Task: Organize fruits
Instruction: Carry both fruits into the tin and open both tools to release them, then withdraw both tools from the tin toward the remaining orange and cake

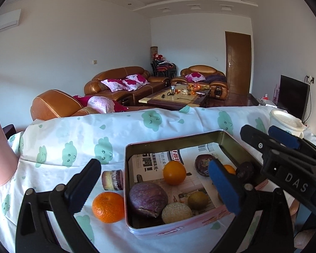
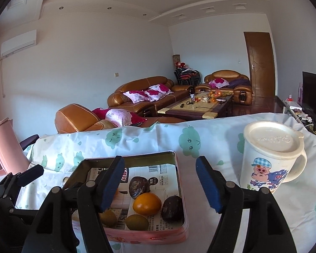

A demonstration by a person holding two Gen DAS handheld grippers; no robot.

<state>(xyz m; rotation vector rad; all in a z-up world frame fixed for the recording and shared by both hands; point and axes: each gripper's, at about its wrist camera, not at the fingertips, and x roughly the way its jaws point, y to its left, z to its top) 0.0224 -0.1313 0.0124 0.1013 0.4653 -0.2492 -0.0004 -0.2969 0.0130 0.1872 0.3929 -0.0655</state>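
A pink tin box lined with newspaper sits on the cloth-covered table. It holds several fruits: an orange, a large purple fruit, a rough tan fruit, a brownish-green fruit and dark wrinkled ones. A loose orange and a small layered cake lie on the cloth left of the box. My left gripper is open and empty, spanning the box's left side. My right gripper is open and empty over the box, above an orange and a dark fruit.
A lidded white mug with a cartoon pig stands right of the box. A pink jug stands at the table's far left. The table's far edge drops off toward sofas and a coffee table.
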